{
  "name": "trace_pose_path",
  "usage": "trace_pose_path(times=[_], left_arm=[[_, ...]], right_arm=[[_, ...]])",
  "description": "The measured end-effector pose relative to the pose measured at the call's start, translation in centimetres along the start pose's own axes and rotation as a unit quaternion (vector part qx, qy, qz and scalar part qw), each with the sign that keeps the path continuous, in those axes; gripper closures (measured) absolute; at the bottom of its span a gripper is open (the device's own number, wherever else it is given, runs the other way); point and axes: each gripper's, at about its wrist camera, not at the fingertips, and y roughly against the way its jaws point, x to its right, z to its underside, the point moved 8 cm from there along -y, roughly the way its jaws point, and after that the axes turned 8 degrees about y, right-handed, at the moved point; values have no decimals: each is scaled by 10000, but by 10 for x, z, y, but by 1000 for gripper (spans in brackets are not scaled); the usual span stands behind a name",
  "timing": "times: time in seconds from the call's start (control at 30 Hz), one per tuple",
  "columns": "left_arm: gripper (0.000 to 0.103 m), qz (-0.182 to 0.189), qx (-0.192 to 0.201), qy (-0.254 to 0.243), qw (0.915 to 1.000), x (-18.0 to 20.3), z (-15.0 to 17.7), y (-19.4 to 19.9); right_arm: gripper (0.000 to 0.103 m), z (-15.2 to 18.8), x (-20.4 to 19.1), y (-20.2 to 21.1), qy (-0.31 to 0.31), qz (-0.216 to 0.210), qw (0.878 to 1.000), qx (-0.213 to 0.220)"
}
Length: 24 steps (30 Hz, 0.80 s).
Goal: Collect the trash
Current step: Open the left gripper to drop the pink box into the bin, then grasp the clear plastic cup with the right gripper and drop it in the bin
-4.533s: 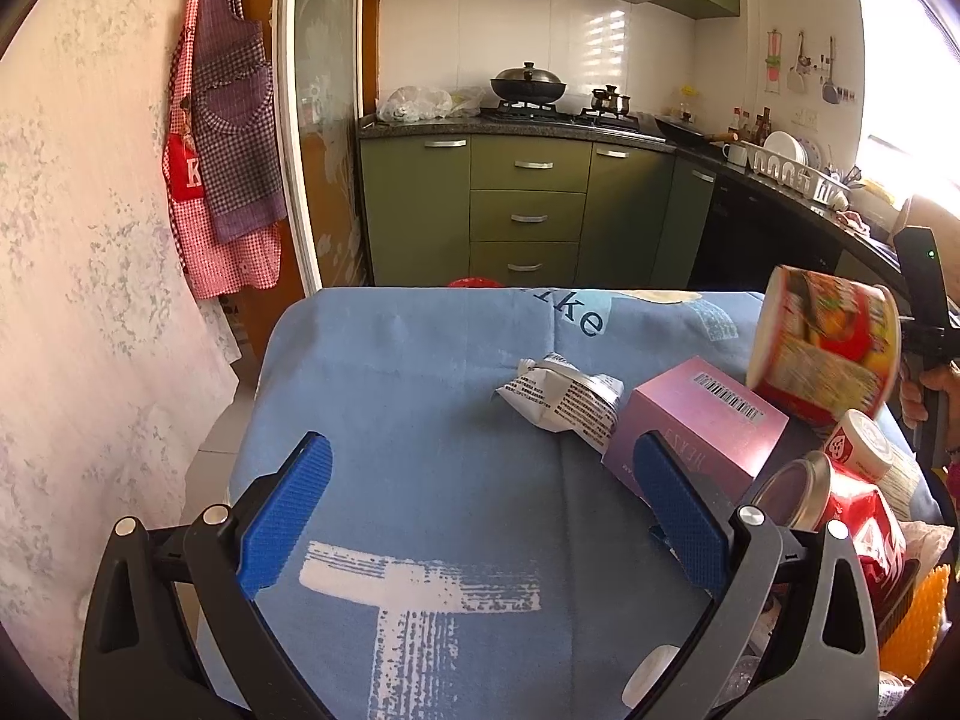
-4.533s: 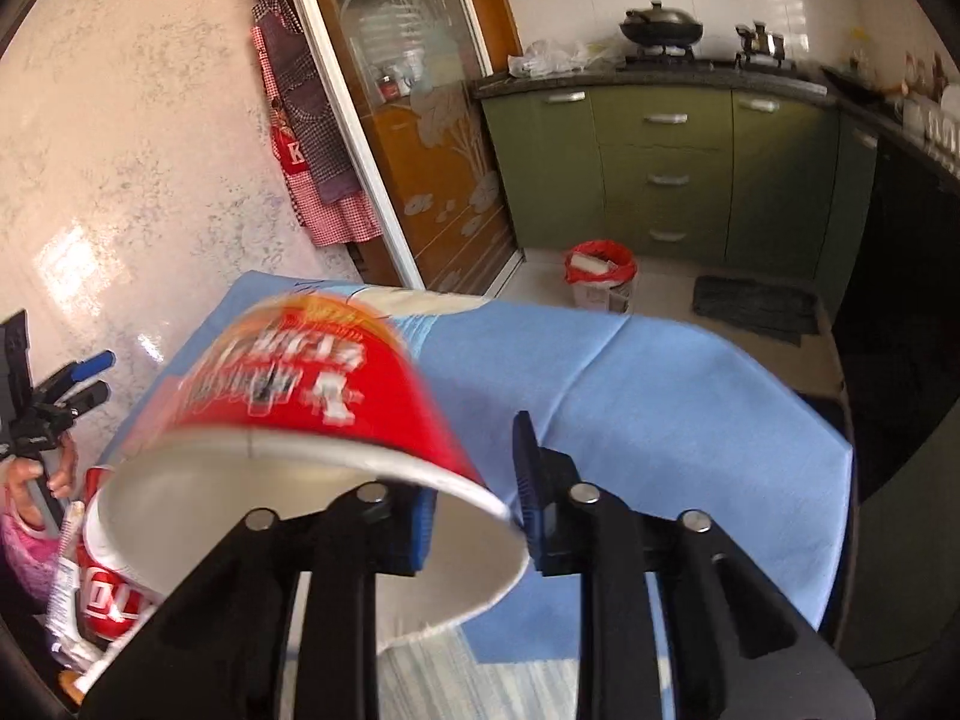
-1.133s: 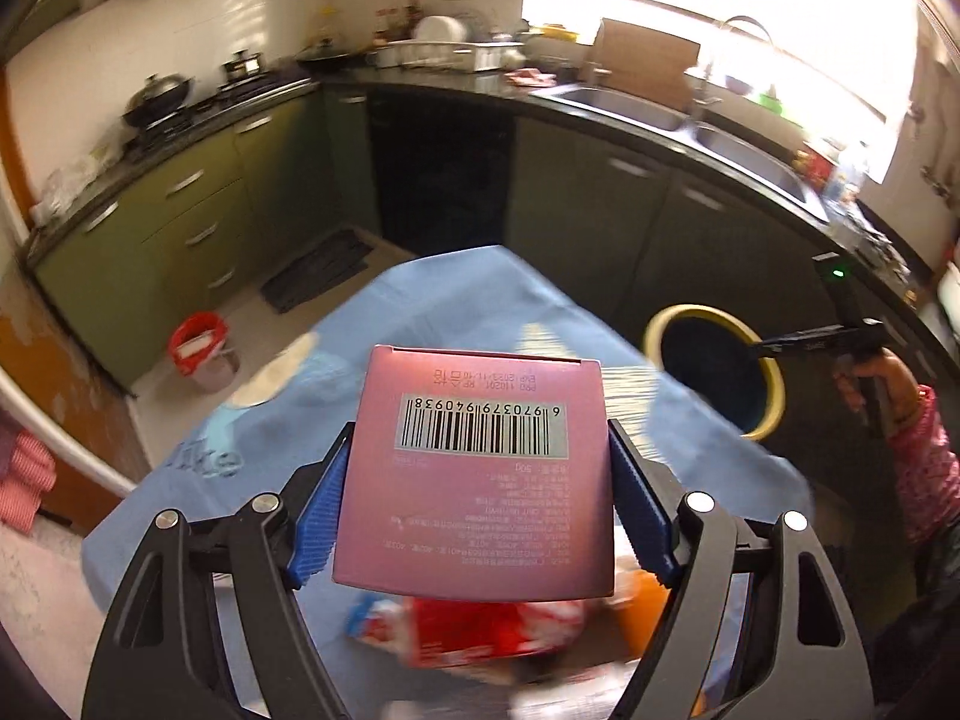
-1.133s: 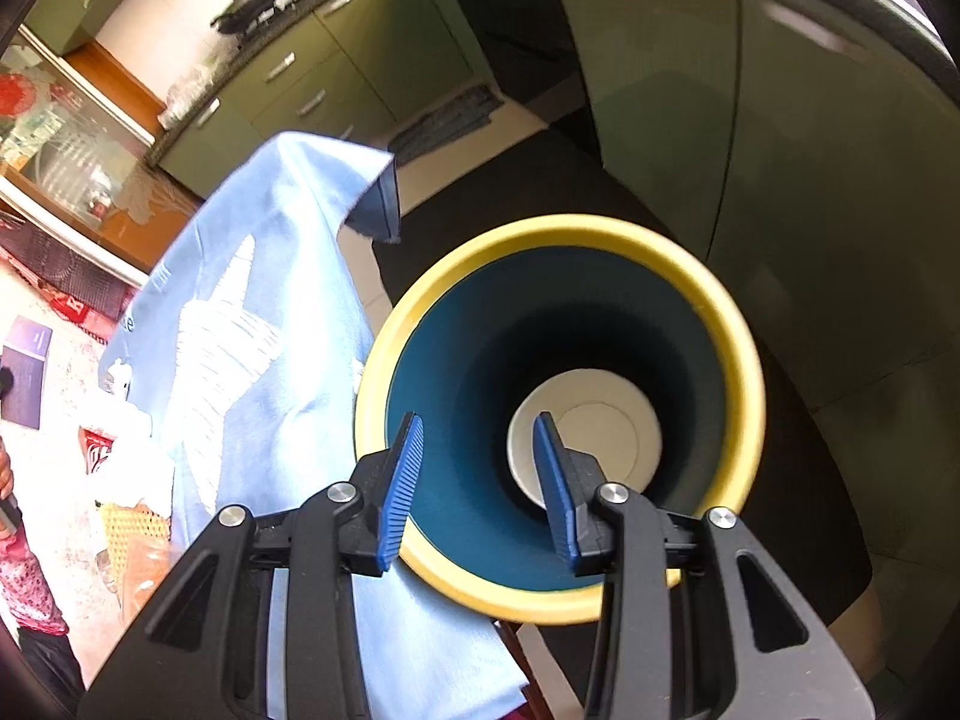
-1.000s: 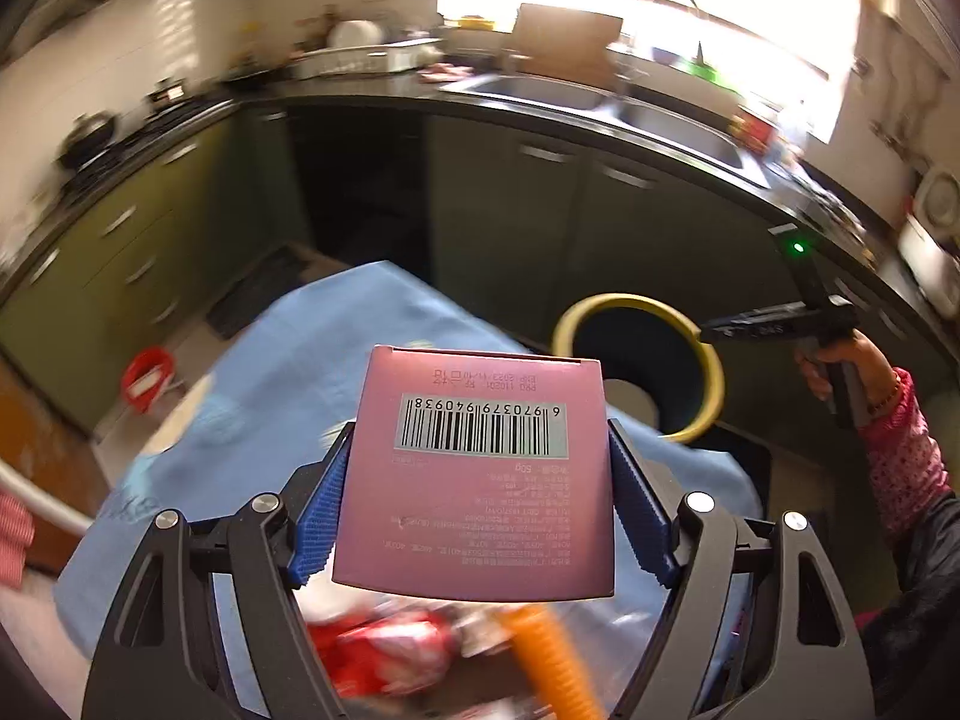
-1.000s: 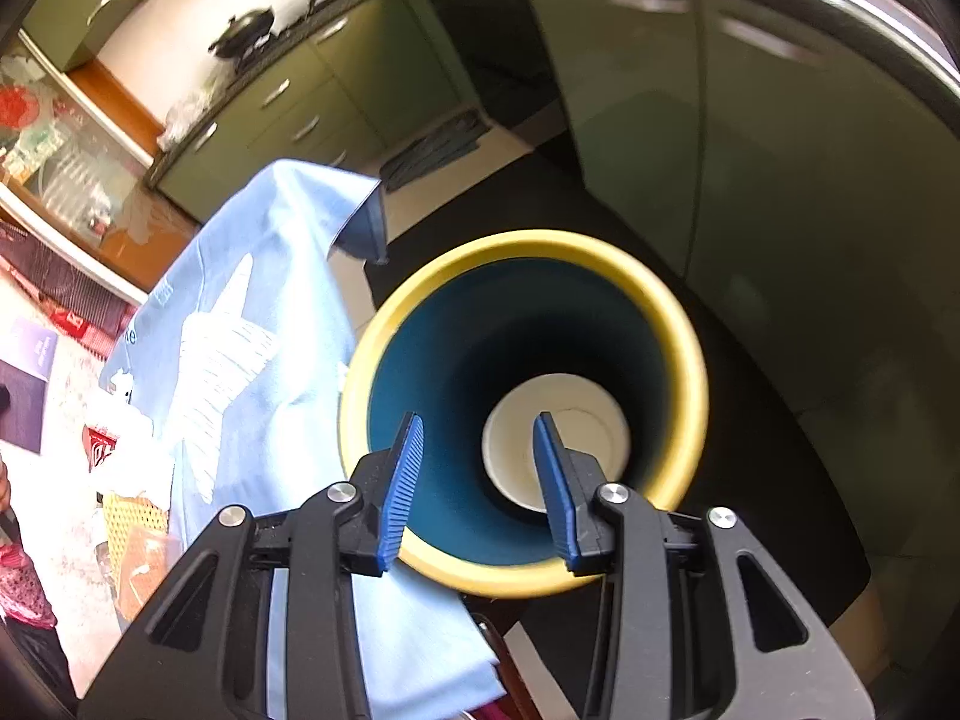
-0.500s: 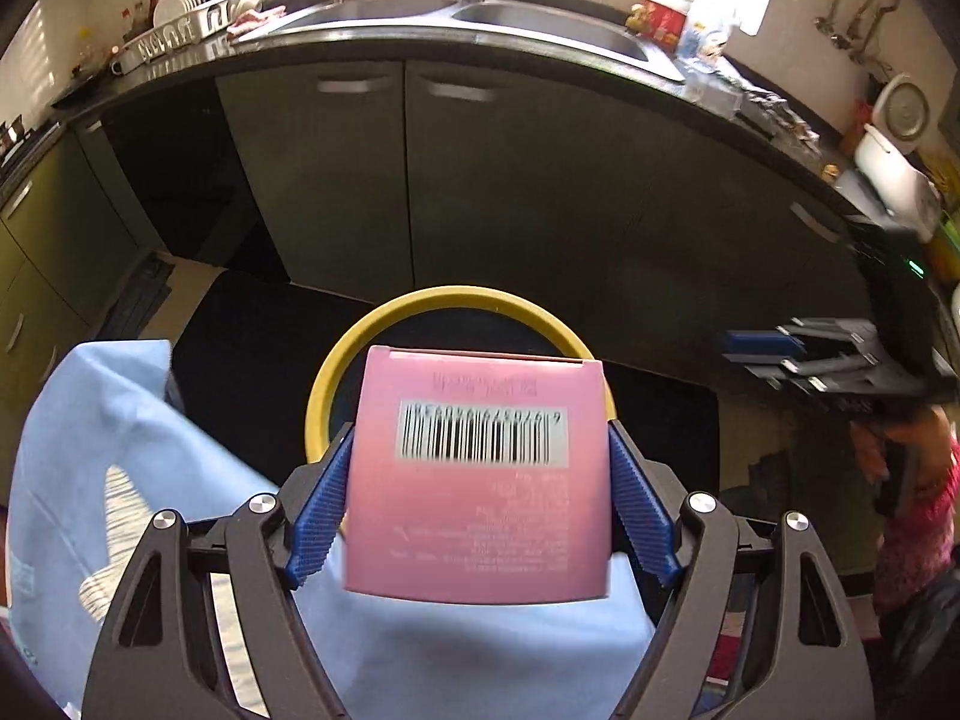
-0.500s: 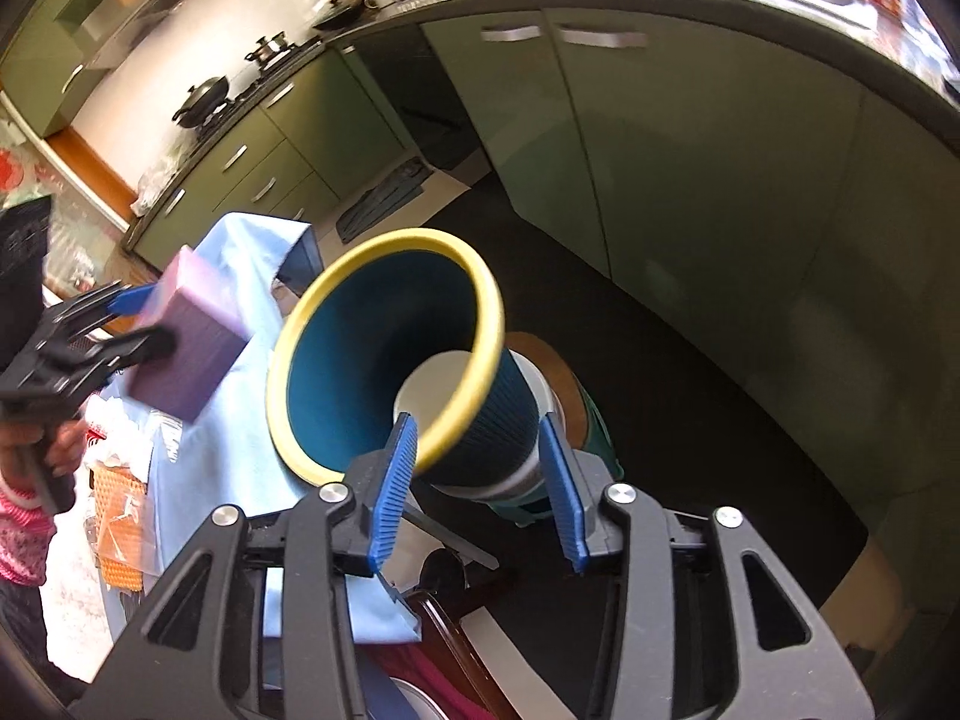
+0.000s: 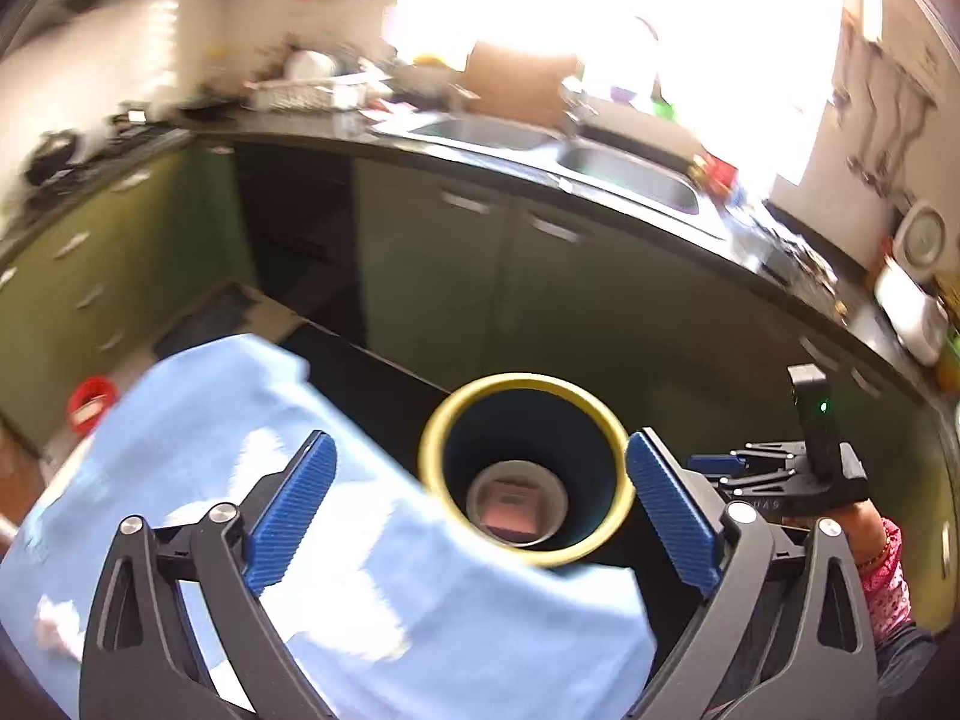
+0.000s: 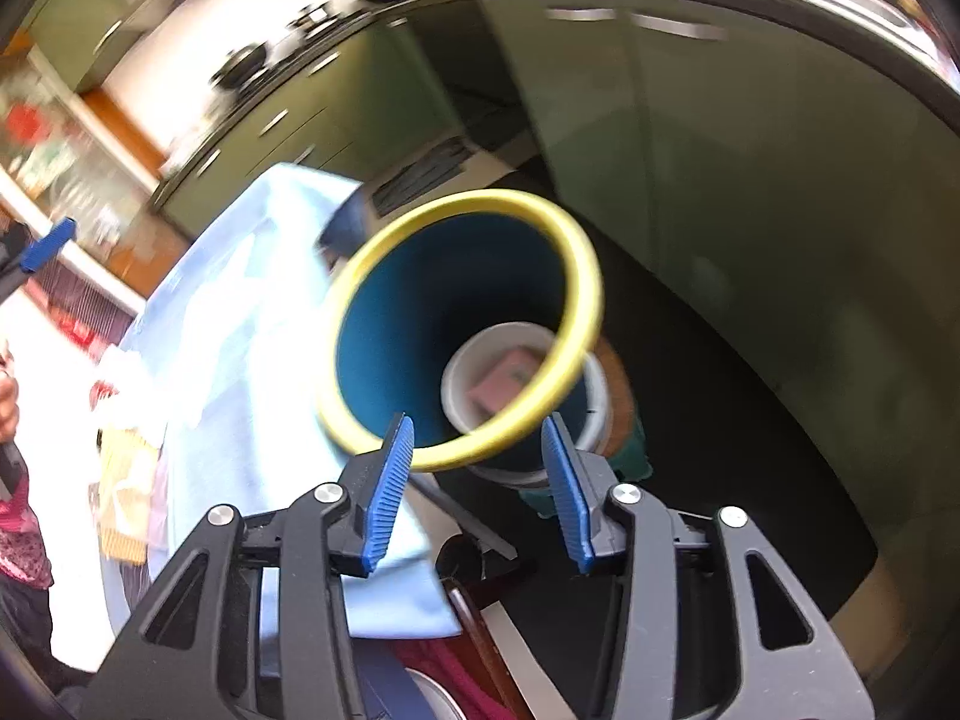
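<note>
While the pink box (image 9: 515, 509) is lying at the bottom of the bin (image 9: 525, 384), inside a white cup (image 9: 480, 495) already there, the left gripper (image 9: 480, 513) is hanging just above the bin with its jaws opening wide and nothing between them. The bin, dark blue inside with a yellow rim, is standing on the floor just beside the edge of the blue cloth (image 9: 198, 420). The right gripper (image 10: 477, 489) is pointing down at the bin's near rim, its jaws partly spread and opening with nothing held; in the left wrist view it is showing to the right of the bin, in a hand (image 9: 864, 525) with a pink sleeve (image 9: 888, 582). Green cabinets (image 9: 432, 276) and a sink (image 9: 624, 174) are standing beyond the bin.
</note>
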Motion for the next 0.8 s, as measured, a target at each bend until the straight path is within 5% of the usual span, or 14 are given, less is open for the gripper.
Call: trace_pose_path(times=[0.2, 0.43, 0.67, 0.8], left_arm=[[5, -762, 576, 566, 9938, -80, 52, 108], [5, -1534, 1051, 1057, 9769, -142, 137, 189], [5, -1751, 1135, 1835, 9606, -177, 214, 216], [5, -2098, 1270, 2226, 9436, -197, 250, 224]], right_arm=[[59, 1, -99, -2, 1029, -457, 9936, 58], [59, 39, -227, 13, 2340, -1115, 9647, 460], [63, 70, -290, -26, 2890, -975, 9511, 482], [77, 77, -298, -46, 2852, -781, 9535, 578]])
